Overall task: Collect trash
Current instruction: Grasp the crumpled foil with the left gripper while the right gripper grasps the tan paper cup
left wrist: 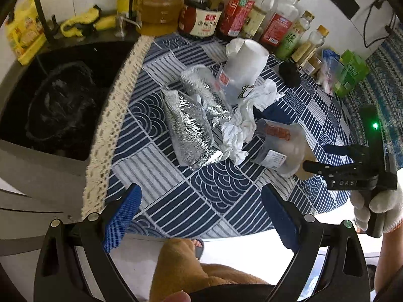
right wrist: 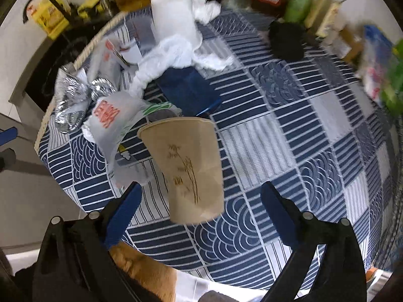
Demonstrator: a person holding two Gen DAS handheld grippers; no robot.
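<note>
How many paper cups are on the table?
2. A white cup stands upside down at the back by the bottles; a tan cup lies on its side in front, under the right tool. More may hide under the trash.

A: Along the back wall, a row of sauce and oil bottles, upright, shoulder to shoulder.

B: And the worktop wears a blue-and-white patterned cloth with a lace edge. Left of it, a dark sink with a black tap.

A: Green carton far right.

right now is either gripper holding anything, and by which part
Nothing is held. The left gripper is open over bare cloth; the right gripper is open around the brown paper cup, its pads not touching it.
</note>
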